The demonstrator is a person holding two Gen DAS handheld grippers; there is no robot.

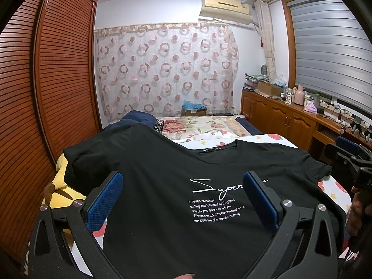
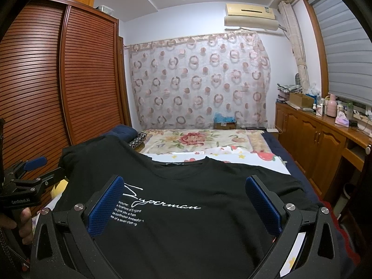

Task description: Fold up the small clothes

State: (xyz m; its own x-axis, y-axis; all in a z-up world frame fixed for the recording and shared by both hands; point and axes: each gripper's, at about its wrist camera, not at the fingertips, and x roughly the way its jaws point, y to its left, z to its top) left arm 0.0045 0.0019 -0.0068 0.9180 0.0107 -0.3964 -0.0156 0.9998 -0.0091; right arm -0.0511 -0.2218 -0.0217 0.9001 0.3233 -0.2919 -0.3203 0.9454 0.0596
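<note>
At far left we see the wardrobe (image 1: pixel 46 81) with its slatted doors, and beside it the bed (image 1: pixel 267 139), where a yellow cloth (image 1: pixel 61 186) shows at the near left edge. Our left claw (image 1: pixel 183 181) hangs over the black T-shirt (image 1: pixel 162 167), its blue pads (image 1: pixel 102 204) spread wide apart and gripping nothing. The T-shirt lies face up and spread on the bed, collar toward the far end, white lettering across the chest; its left sleeve is bunched up over dark bedding. Further right, our right claw (image 2: pixel 184 186) is likewise wide open above the T-shirt's chest, with nothing between its pads (image 2: pixel 264 207). Beyond the collar lies a floral quilt (image 2: pixel 200 139), a curtain (image 2: pixel 200 79) behind it. At far right a wooden cabinet (image 2: pixel 311 134) carries bottles and boxes.
</note>
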